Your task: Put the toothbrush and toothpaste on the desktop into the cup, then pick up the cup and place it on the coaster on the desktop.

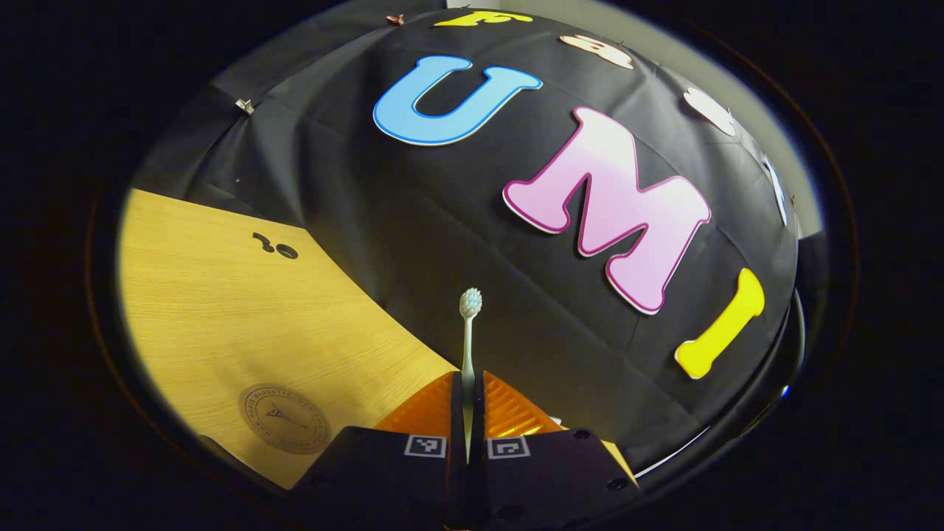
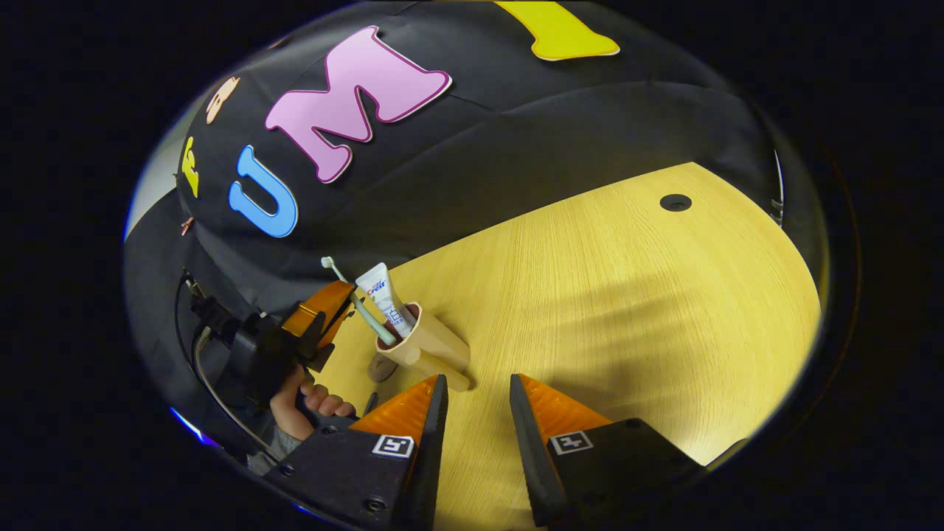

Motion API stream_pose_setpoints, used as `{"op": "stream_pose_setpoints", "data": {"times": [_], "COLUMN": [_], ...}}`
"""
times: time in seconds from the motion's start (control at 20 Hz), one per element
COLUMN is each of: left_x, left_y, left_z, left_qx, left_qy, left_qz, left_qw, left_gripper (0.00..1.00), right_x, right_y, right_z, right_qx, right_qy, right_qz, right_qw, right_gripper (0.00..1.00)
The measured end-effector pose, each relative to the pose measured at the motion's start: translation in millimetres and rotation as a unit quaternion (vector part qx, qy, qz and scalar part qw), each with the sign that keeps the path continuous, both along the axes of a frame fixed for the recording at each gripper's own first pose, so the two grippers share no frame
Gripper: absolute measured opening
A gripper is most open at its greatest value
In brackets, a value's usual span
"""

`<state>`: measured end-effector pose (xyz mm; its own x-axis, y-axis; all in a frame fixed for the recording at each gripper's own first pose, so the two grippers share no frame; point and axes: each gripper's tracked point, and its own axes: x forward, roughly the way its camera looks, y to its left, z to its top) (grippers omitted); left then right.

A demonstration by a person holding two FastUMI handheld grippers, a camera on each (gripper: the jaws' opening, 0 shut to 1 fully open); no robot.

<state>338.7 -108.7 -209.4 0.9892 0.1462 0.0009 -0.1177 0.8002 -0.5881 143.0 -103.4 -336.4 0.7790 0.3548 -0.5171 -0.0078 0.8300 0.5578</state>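
The wooden tabletop [image 2: 627, 295] stretches out below the black cloth wall. On it stands the tan cup [image 2: 431, 346], with the toothpaste [image 2: 383, 295] tube upright inside and the toothbrush's lower end dipping into its mouth. The round coaster [image 1: 284, 418] lies flat on the tabletop, seen in the left gripper view. The left claw [image 1: 467, 413] is clamped tight on the toothbrush [image 1: 468, 332], bristles pointing up. The right claw [image 2: 476, 413] hangs above the tabletop near the cup, fingers spread apart and holding nothing.
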Motion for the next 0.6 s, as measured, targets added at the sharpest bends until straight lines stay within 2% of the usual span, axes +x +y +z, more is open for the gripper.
{"op": "stream_pose_setpoints", "data": {"times": [0.2,0.3,0.45,0.6], "left_x": [-5.5,-7.3,-12.3,-14.0], "left_y": [-20.0,-21.6,-22.5,-22.4], "left_z": [-11.1,-20.6,-23.8,-30.2], "left_qx": [0.042,0.064,0.068,0.064], "left_qy": [0.007,0.02,0.024,0.029], "left_qz": [-0.008,0.006,0.009,-0.004], "left_qw": [0.999,0.998,0.997,0.997], "left_gripper": [0.06,0.06,0.07,0.14], "right_x": [3.5,4.6,4.1,6.1], "right_y": [1.3,2.7,8.2,11.6], "right_z": [-2.7,-6.5,-11.8,-10.5], "right_qx": [0.001,-0.002,-0.023,-0.049], "right_qy": [0.001,0.005,0.015,0.012], "right_qz": [0.0,0.001,0.016,0.043], "right_qw": [1.0,1.0,1.0,0.998], "right_gripper": [0.52,0.52,0.52,0.52]}}
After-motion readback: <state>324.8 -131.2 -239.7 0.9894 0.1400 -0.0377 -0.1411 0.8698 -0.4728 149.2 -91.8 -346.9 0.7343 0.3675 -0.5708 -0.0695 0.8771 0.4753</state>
